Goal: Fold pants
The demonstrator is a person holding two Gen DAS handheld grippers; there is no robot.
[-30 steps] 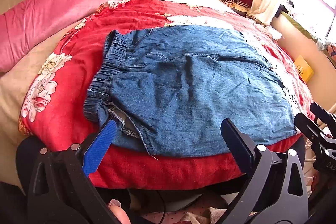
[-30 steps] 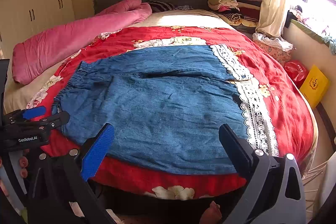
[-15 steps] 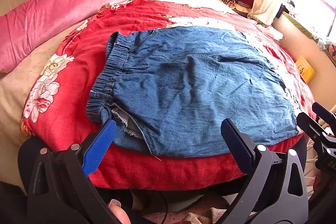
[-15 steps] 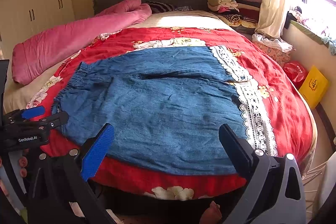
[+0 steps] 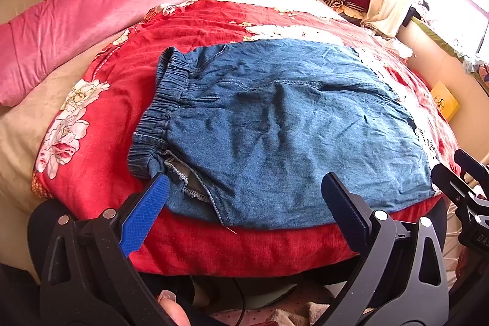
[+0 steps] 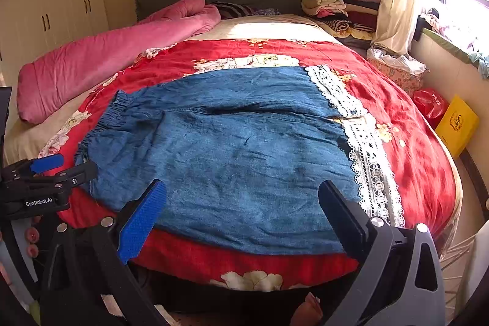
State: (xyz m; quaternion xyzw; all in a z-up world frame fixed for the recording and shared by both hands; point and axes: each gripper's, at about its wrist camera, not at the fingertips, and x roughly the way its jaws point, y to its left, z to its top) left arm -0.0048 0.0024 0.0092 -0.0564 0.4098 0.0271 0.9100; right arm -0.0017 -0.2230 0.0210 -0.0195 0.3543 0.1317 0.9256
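Blue denim pants (image 5: pixel 275 127) lie spread flat on the red floral bedspread (image 5: pixel 128 75), elastic waistband to the left, white lace hem (image 6: pixel 366 148) to the right. My left gripper (image 5: pixel 244 191) is open and empty, hovering at the near edge of the bed by the waistband corner. My right gripper (image 6: pixel 241 197) is open and empty, hovering over the near edge of the pants toward the hem. The left gripper also shows at the left edge of the right wrist view (image 6: pixel 55 167), and the right gripper at the right edge of the left wrist view (image 5: pixel 458 170).
A pink quilt (image 5: pixel 76 26) lies along the bed's left side. Folded clothes (image 6: pixel 330 5) are stacked by the headboard. A curtain (image 6: pixel 397 5), a window ledge, a red bag (image 6: pixel 431 106) and a yellow box (image 6: pixel 457 124) line the right wall.
The left gripper has drifted slightly, so the pants sit a little further right and lower in its view. The right gripper has barely moved. Both stay open.
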